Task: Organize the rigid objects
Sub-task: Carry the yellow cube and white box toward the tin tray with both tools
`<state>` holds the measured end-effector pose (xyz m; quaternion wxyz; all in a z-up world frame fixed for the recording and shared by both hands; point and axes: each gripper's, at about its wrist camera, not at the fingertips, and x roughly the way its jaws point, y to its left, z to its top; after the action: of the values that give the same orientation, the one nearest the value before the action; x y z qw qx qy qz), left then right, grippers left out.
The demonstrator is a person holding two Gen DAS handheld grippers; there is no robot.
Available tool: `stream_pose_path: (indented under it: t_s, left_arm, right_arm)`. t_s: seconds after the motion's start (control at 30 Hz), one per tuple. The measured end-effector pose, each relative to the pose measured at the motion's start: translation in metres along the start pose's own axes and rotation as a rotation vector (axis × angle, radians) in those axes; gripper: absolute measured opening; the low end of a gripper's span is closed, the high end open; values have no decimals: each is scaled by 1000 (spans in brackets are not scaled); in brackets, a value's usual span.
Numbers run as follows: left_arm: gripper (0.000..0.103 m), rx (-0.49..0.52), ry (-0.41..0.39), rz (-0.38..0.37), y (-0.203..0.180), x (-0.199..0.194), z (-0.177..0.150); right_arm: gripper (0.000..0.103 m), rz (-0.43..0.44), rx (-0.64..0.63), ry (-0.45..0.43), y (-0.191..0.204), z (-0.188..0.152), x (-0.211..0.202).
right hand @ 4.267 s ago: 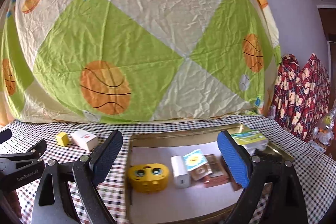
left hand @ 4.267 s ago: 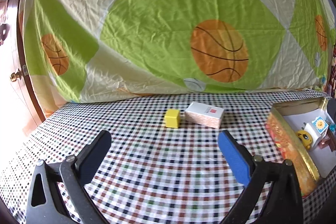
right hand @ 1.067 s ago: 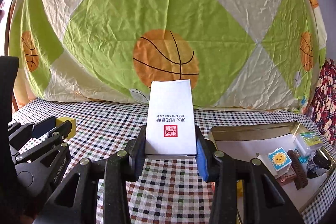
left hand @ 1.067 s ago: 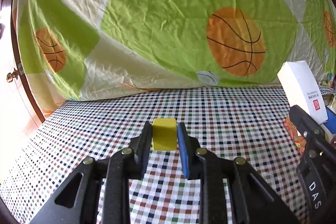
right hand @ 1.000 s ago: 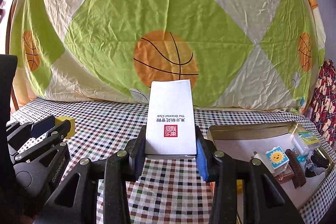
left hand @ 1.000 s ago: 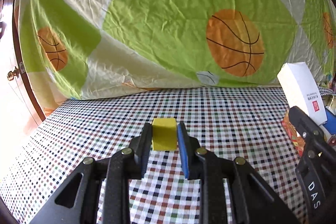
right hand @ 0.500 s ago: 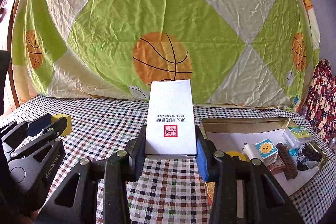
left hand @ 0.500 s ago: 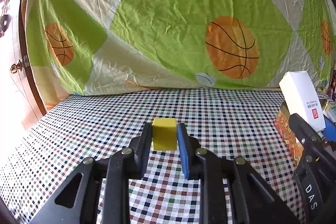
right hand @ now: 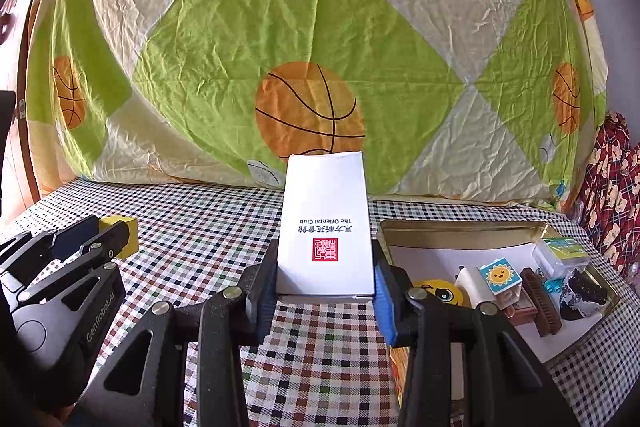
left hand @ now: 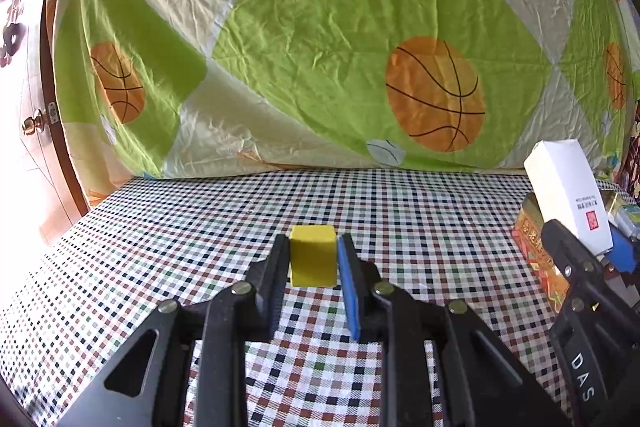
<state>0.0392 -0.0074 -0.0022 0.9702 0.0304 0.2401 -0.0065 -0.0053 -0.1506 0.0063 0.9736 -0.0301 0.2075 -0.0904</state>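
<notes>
You held both loads clear of the checked cloth [left hand: 400, 211], in front of the basketball sheet [right hand: 320, 39]. Your left gripper [left hand: 313, 261] was closed to the width of the yellow cube [left hand: 312, 261], which sat squarely between its pads, its lower edge seemingly off the cloth. Your right gripper [right hand: 326, 285] was clamped on the lower end of the white box [right hand: 325, 223], long axis running forward and up along the fingers, the red seal facing the camera and its print upside down. The gold tray [right hand: 452, 227] lay on the cloth to the right of both grippers; in the right wrist view its near-left corner stood just beside the right pad. Inside, a yellow toy [right hand: 438, 291], a sun block [right hand: 500, 277], a brown brush [right hand: 540, 305] and a clear case [right hand: 560, 255] crowded the front and right, leaving the white liner bare toward the back and left. From the left wrist view the tray's patterned wall [left hand: 538, 247] appeared at far right, beyond the box. So the right hand was nearer the tray, and the box would likely go in first, swung right and laid flat on the bare patch; the cube had farther to travel, and its path crossed behind the right gripper, where the two tools could clash.
</notes>
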Motion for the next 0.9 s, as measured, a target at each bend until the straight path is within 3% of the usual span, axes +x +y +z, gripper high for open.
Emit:
stream_pose_path:
  t_s: [0.9]
  left_arm:
    - [23, -2, -3, -43, -26, -36, -15]
  right_arm:
    - [43, -15, 23, -19, -34, -14, -34]
